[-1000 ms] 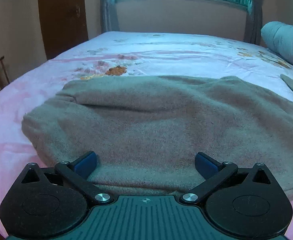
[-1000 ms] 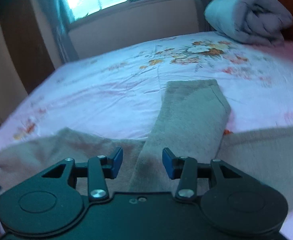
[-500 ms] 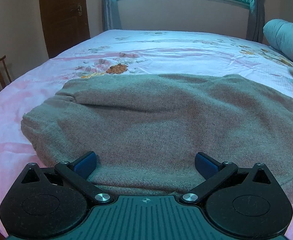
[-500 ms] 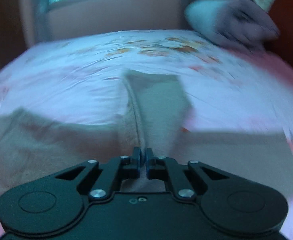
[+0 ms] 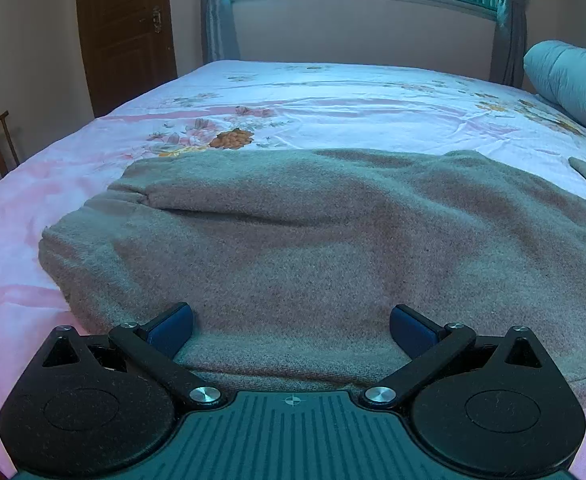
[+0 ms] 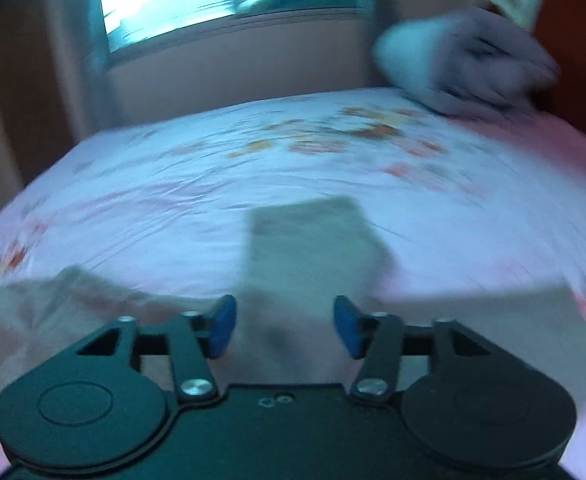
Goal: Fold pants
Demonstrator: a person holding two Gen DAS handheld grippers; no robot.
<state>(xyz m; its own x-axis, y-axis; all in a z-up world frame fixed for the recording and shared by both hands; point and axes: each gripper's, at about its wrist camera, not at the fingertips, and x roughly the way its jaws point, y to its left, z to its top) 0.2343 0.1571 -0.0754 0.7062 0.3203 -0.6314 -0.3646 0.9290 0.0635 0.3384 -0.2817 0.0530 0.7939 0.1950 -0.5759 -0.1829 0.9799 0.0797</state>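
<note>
Left gripper [image 5: 291,330]: matte black twin round housings low in frame, ribbed dark teal centre plate bearing a small crosshair mark, silver pivot screws, black link arms ending in blue pads [image 5: 171,329]. Right gripper [image 6: 284,327]: same black housings and silver screws, smooth dark centre plate, blue pads [image 6: 221,327].

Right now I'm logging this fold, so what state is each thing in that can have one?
left gripper: open, holding nothing, over the pants.
right gripper: open, holding nothing.
pants: spread flat on the bed, one leg lying apart across the sheet.
door: shut.
quilt: rolled up.
</note>
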